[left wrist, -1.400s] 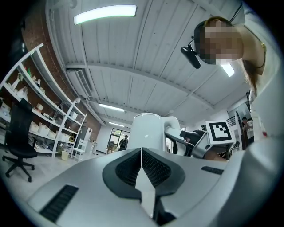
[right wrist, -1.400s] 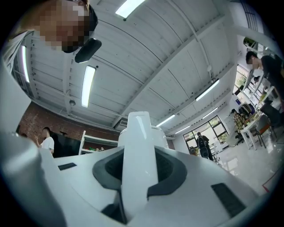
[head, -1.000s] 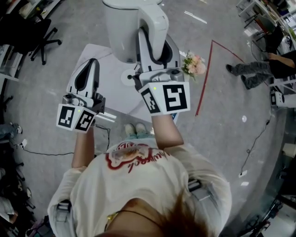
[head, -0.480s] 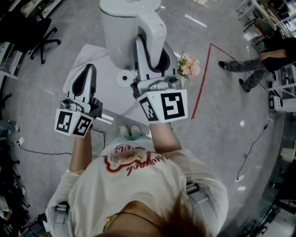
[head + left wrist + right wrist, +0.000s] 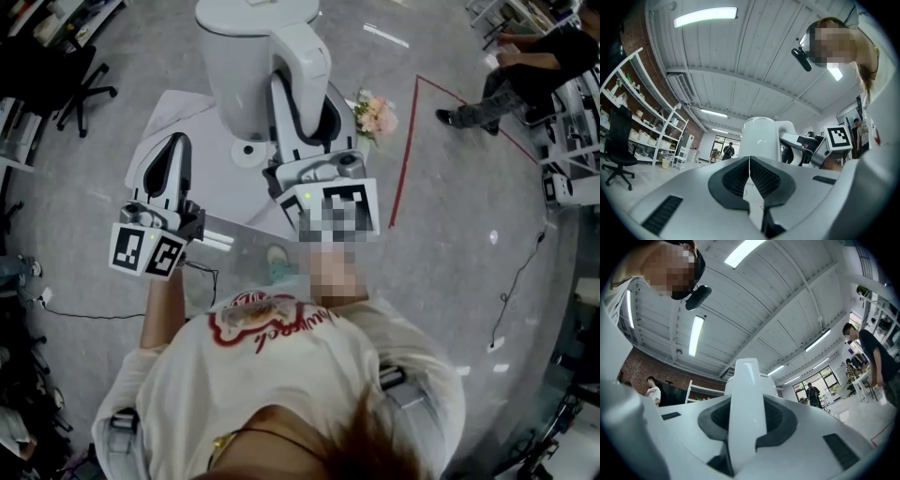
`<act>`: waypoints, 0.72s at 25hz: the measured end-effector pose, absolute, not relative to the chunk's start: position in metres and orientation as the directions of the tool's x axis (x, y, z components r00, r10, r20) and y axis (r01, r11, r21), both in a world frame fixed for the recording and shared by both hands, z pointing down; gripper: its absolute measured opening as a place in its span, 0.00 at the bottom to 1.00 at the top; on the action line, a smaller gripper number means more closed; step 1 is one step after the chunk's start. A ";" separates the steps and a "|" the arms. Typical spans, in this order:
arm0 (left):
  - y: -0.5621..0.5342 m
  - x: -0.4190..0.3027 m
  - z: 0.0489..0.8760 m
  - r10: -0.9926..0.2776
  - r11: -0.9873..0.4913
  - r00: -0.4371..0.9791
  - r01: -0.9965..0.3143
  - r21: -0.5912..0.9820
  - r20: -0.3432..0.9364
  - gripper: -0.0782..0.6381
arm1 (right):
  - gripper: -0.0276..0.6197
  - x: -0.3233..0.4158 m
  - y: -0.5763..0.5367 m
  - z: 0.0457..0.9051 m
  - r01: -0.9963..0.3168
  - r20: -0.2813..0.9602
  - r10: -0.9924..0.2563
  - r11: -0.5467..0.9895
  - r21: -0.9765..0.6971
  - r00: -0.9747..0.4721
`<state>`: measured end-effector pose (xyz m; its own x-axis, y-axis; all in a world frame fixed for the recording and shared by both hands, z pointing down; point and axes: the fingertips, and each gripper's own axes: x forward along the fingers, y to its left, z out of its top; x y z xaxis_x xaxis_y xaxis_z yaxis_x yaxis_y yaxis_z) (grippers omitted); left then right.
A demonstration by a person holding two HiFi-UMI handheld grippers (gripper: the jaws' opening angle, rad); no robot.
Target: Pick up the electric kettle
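Note:
The white electric kettle (image 5: 236, 67) hangs in the air above the white table (image 5: 167, 111), lifted off its round base (image 5: 246, 151). My right gripper (image 5: 309, 96) is shut on the kettle's handle (image 5: 302, 58). In the right gripper view the handle (image 5: 746, 399) stands upright between the dark pads (image 5: 779, 417), with the kettle's body behind it. My left gripper (image 5: 174, 146) is shut with nothing in it, to the left of the kettle and apart from it. In the left gripper view its jaws (image 5: 749, 161) meet, and the kettle (image 5: 759, 138) rises beyond them.
A small bunch of pink flowers (image 5: 373, 112) lies right of the kettle. A red line (image 5: 403, 159) runs across the grey floor. An office chair (image 5: 80, 75) stands at the upper left, a seated person (image 5: 525, 70) at the upper right. Shelving (image 5: 642, 126) lines the left wall.
Both grippers and the kettle have drifted a little leftward and up in the head view. The grip on the handle is unchanged, and the left gripper stays shut.

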<state>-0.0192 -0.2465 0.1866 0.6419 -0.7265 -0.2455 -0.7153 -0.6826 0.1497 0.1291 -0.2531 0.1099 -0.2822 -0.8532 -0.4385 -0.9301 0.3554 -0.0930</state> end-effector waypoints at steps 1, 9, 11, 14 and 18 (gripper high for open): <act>-0.240 -0.021 0.186 -0.723 -0.686 0.646 -0.712 0.148 -0.245 0.13 | 0.20 0.128 -0.246 0.109 -0.932 -0.438 -0.854 0.351 -0.090 -0.279; -0.157 -0.077 0.195 -0.666 -0.743 0.709 -0.657 0.127 -0.230 0.13 | 0.20 0.079 -0.154 0.117 -0.963 -0.456 -0.868 0.257 -0.077 -0.196; -0.135 -0.098 0.198 -0.658 -0.751 0.716 -0.648 0.128 -0.234 0.13 | 0.20 0.062 -0.129 0.120 -0.964 -0.460 -0.870 0.248 -0.096 -0.178; -0.102 -0.117 0.201 -0.637 -0.769 0.736 -0.625 0.135 -0.229 0.13 | 0.20 0.044 -0.089 0.123 -0.968 -0.456 -0.878 0.222 -0.115 -0.147; -0.062 -0.138 0.206 -0.601 -0.799 0.769 -0.582 0.149 -0.217 0.13 | 0.20 0.021 -0.042 0.126 -0.973 -0.451 -0.885 0.190 -0.129 -0.113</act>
